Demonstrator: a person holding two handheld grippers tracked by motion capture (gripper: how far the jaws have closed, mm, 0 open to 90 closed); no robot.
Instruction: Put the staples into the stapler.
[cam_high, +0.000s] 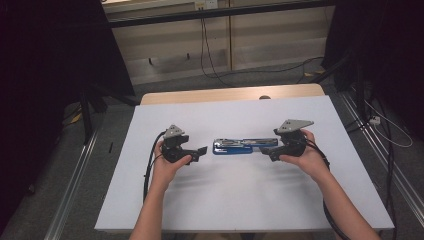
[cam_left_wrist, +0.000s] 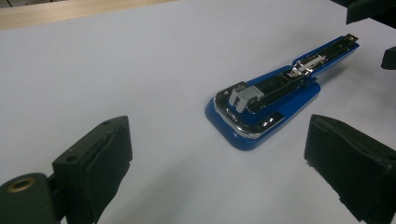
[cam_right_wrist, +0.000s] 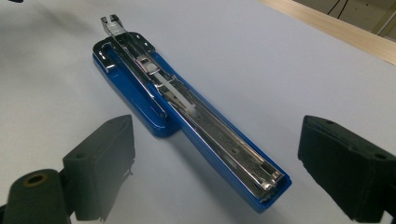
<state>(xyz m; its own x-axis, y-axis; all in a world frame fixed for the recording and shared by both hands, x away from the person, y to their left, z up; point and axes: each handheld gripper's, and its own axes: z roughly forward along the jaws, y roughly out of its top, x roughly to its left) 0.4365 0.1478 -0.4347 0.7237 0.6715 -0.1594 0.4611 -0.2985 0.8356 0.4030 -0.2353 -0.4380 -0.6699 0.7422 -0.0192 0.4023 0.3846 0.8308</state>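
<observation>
Nearest the person, two forearms come in over the white tabletop (cam_high: 240, 200), each hand holding a claw. The left claw (cam_high: 200, 152) and the right claw (cam_high: 266, 150) face each other, both with jaws spread wide and gripping nothing. Between them, flat on the tabletop, lies the blue stapler (cam_high: 237, 146), opened out, its metal channel up. Its long axis runs left to right, the broad end just beside the left claw, the narrow end between the right claw's jaws, untouched. Beyond it, a strip of bare wood (cam_high: 230, 94) edges the tabletop.
</observation>
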